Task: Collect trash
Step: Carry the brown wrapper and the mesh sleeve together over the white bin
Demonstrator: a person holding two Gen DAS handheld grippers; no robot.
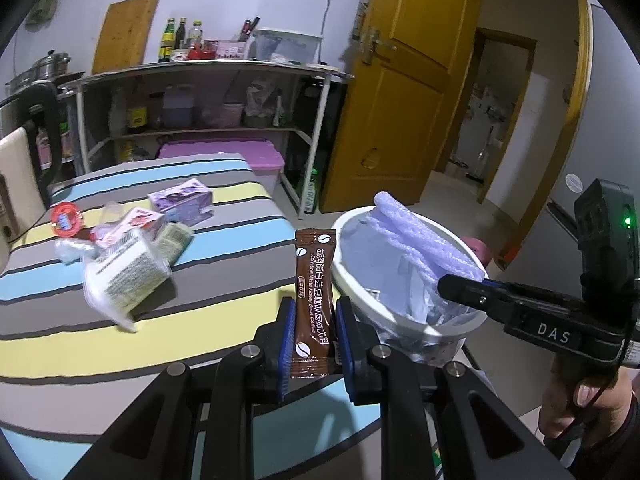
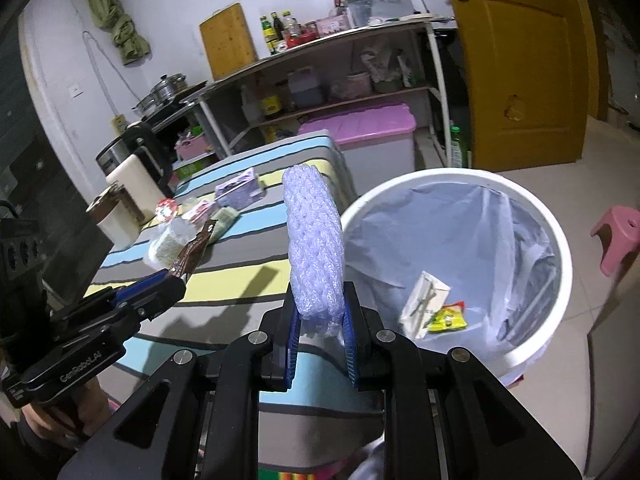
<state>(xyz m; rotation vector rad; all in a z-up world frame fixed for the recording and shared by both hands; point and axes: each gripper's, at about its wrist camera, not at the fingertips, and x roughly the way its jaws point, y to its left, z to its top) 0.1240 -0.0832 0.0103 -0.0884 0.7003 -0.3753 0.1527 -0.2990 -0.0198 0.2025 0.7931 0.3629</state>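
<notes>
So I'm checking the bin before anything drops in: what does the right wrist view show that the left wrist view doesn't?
Only the right wrist view: the bin's bottom, with a white wrapper and a yellow-green wrapper, and a pink stool. Only the left wrist view: the coffee sachet's printed face. Both: the foam net, striped table, remaining trash, and both grippers shut on their items.
</notes>
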